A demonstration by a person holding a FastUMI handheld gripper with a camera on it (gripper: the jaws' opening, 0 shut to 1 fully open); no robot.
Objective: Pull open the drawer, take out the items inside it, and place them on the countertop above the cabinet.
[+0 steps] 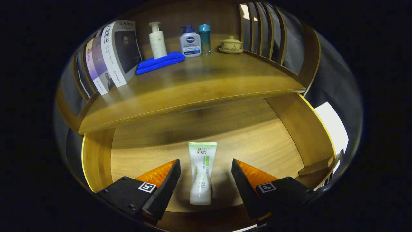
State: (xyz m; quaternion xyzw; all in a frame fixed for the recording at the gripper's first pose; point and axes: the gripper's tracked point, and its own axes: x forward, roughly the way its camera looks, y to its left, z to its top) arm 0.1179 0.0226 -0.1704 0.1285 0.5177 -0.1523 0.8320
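Tube [201,174] lies lengthwise between spread fingers [167,183] — crimp ahead.

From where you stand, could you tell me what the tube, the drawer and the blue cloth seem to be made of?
Tube, between the open gripper's fingers: likely soft plastic, smooth white body with a flat crimped end.
Drawer: wood or wood veneer, visible grain, light sheen.
Blue cloth on the countertop: apparently fuzzy fabric, perhaps microfibre; matte, softly folded.
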